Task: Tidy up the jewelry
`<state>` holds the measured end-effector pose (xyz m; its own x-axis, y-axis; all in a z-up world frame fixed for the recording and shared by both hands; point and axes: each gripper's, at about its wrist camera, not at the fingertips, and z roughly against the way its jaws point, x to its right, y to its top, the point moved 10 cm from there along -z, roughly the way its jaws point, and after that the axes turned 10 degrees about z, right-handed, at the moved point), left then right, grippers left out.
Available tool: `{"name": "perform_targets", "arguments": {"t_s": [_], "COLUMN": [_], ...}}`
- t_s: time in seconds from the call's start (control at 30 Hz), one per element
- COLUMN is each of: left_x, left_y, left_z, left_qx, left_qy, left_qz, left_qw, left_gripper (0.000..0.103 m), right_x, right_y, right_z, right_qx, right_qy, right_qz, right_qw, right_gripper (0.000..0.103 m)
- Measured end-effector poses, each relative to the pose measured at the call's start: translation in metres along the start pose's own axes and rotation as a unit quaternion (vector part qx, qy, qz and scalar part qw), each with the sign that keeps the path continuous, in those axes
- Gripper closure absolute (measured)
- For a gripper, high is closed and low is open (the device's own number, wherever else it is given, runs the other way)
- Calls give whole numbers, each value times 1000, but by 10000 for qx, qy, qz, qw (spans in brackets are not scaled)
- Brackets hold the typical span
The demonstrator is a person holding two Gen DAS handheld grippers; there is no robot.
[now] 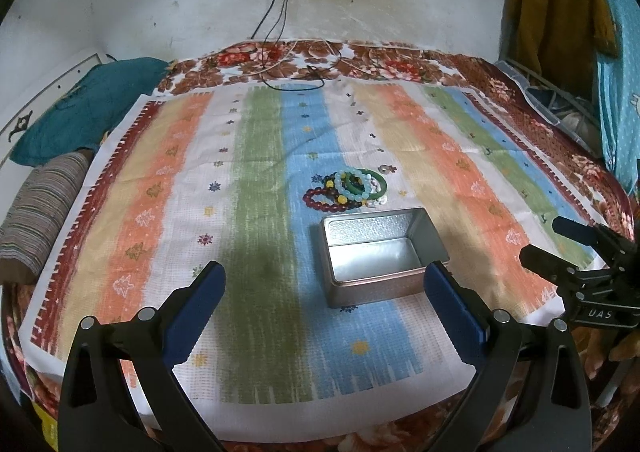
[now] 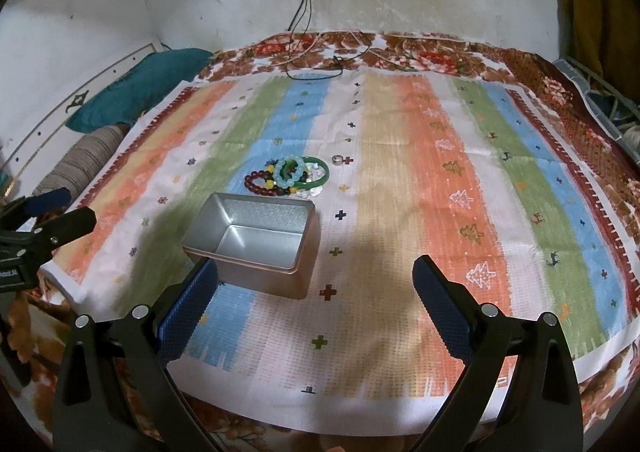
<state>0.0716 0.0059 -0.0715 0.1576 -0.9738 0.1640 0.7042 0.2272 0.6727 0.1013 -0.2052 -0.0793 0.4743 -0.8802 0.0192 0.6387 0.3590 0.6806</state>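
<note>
An open, empty silver tin box sits on the striped cloth; it also shows in the right wrist view. Just behind it lies a pile of bracelets: dark red beads, pale blue beads, a green bangle, white beads. The pile shows in the right wrist view with a small silver ring to its right. My left gripper is open and empty, in front of the box. My right gripper is open and empty, in front of the box's right side.
The cloth covers a floral blanket on a bed against a white wall. Cables trail from a wall socket onto the far edge. A teal pillow and a striped bolster lie at the left. Clothes hang at the right.
</note>
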Motion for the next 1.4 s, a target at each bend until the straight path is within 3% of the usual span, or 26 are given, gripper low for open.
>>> {"name": "perform_targets", "arguments": {"t_s": [0.93,1.4], "left_x": [-1,-10], "left_y": [8,26], "left_z": [-17,-41], "left_qx": [-240,-535], "left_qy": [151,149], "left_qz": [-127,245], "left_qw": [9995,9982], "left_gripper": [6,6], "right_x": [1,14], "right_y": [5,33], "right_z": [-17,-41], "right_qx": [-259,-412], "right_qy": [73,161], "right_qz": [6,-101], "right_qw": [9996,9990], "right_gripper": [4,4]}}
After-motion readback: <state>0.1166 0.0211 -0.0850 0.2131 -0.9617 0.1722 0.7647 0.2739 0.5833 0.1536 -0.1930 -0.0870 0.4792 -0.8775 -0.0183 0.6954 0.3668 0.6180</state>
